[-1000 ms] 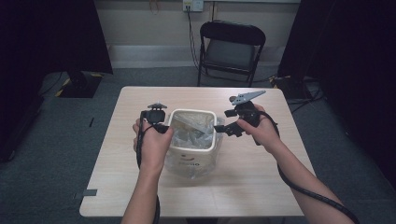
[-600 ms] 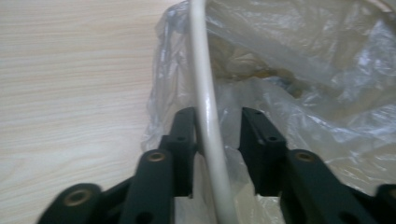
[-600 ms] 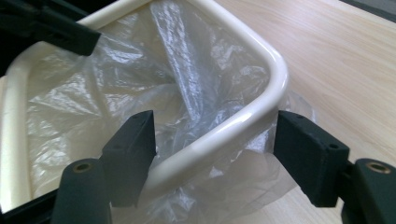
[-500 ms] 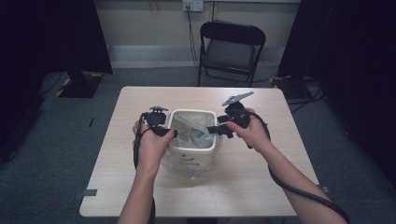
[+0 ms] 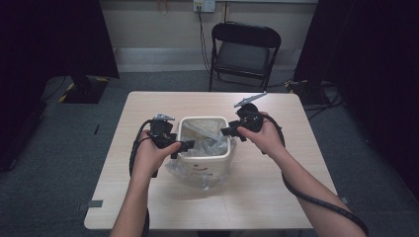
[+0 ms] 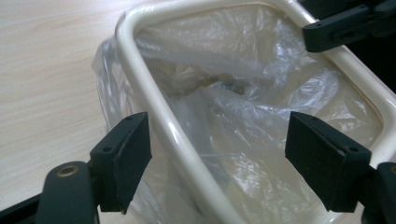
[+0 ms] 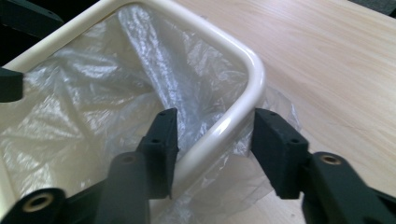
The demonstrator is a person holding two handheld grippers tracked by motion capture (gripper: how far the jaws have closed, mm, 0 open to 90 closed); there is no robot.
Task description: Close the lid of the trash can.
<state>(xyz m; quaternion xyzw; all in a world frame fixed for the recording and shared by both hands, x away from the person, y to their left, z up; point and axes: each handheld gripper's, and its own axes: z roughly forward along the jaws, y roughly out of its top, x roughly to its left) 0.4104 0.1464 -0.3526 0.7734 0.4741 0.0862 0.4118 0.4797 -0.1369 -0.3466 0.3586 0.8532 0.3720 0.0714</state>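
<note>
Wooden table, both hands flanking lined bin

The surface is a light wooden top with rounded corners, standing in the middle of the room on a grey-blue carpet floor. At 12 o'clock from it, a black folding chair stands apart, facing the surface. Behind the chair runs a pale wall with a white skirting strip, and a socket plate sits on it with cables hanging down. Black curtains cover the 10 o'clock side and also the 2 o'clock side. At 10 o'clock a dark stand base rests on the floor, perhaps with yellow tape marks. Small tape pieces lie at 8 o'clock. The light is soft and even.
</note>
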